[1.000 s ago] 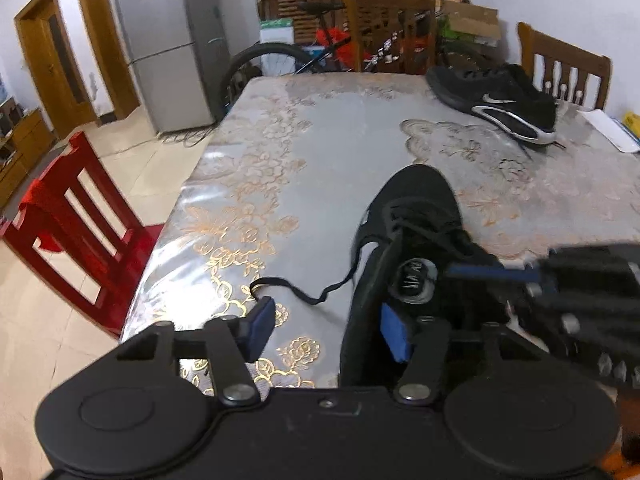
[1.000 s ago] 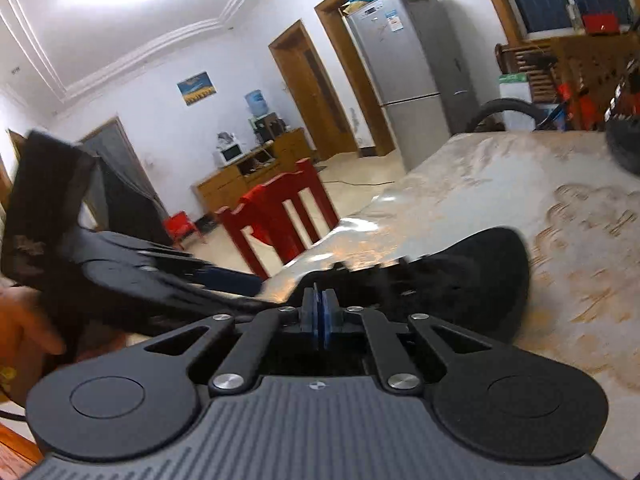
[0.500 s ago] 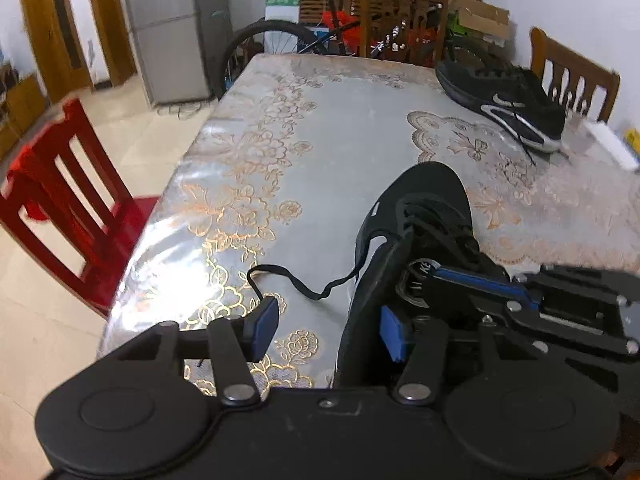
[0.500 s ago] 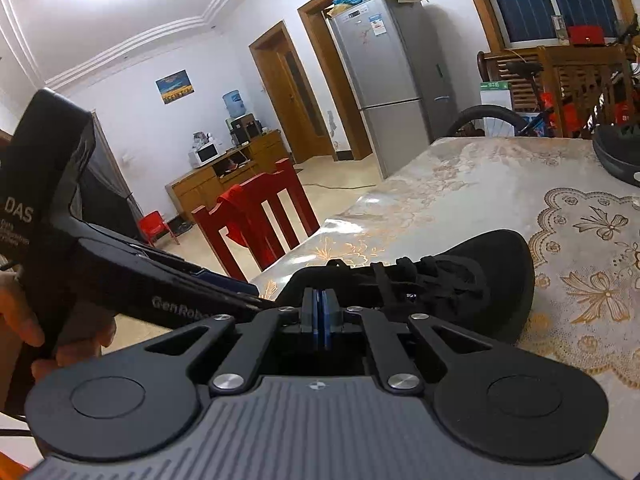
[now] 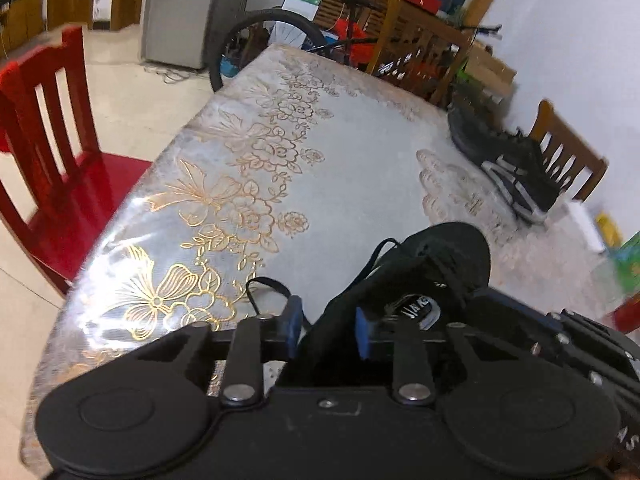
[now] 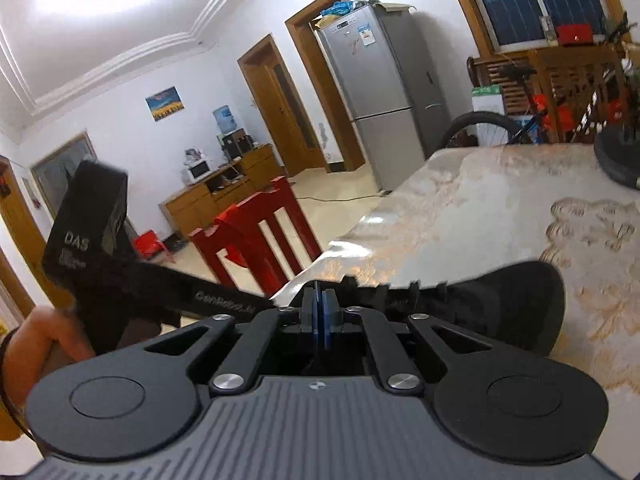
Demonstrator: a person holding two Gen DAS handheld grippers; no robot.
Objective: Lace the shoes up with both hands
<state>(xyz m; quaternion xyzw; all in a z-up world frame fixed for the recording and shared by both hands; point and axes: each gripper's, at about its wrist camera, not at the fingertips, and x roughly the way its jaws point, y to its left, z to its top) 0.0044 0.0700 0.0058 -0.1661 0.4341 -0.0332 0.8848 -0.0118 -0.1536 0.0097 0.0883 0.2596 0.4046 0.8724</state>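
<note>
Floral cloth covers the worktop (image 5: 320, 184) in a dining room with a red chair (image 5: 52, 160) off its edge and a fridge by the far doors. From the left tool (image 5: 326, 330) outward: its blue pads stand spread, and the collar of the near black shoe (image 5: 424, 276) sits between them, the heel side wall against the gap. That shoe's long axis runs from the tool toward one o'clock, toe farthest away. A loose lace end (image 5: 268, 286) curls on the cloth at about eleven o'clock from the left tool, just beside its left finger — nearer this tool than the other. The right tool (image 6: 320, 316) comes in across the shoe from three o'clock; its pads are pressed together, and whether a lace lies pinched between them I cannot tell. A second shoe (image 5: 508, 160) lies well apart at one o'clock, near the far edge.
</note>
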